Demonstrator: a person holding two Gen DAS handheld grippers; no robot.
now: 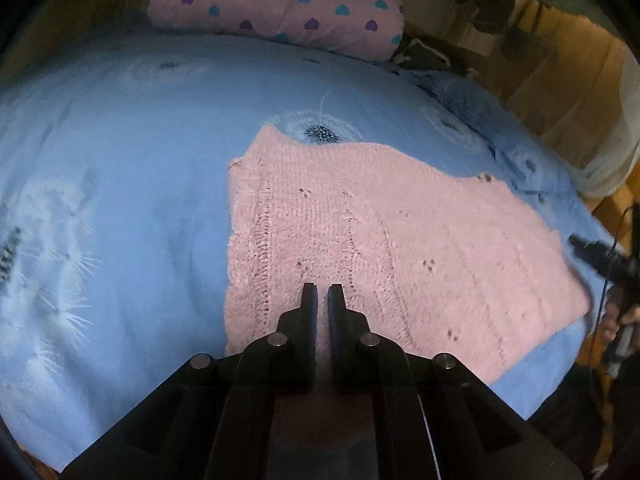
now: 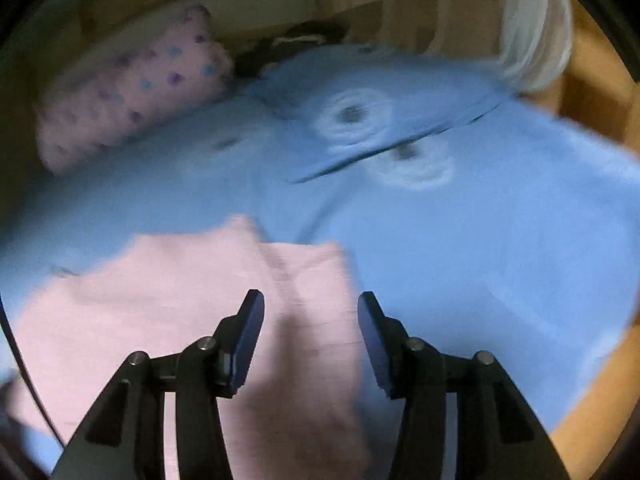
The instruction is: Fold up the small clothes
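pink knitted wool garment (image 1: 380, 232), smooth matt blue cotton sheet (image 1: 140, 180), wooden frame (image 2: 592, 92)

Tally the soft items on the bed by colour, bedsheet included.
Pink: 2 — knitted garment, heart-print pillow
Blue: 1 — bedsheet
Total: 3

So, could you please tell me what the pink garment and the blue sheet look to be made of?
Pink garment: looks like knitted yarn, matte and fuzzy, with ribbed columns and eyelet holes showing. Blue sheet: likely smooth woven cotton, matte, printed with dandelion heads; the fibre itself is unclear.
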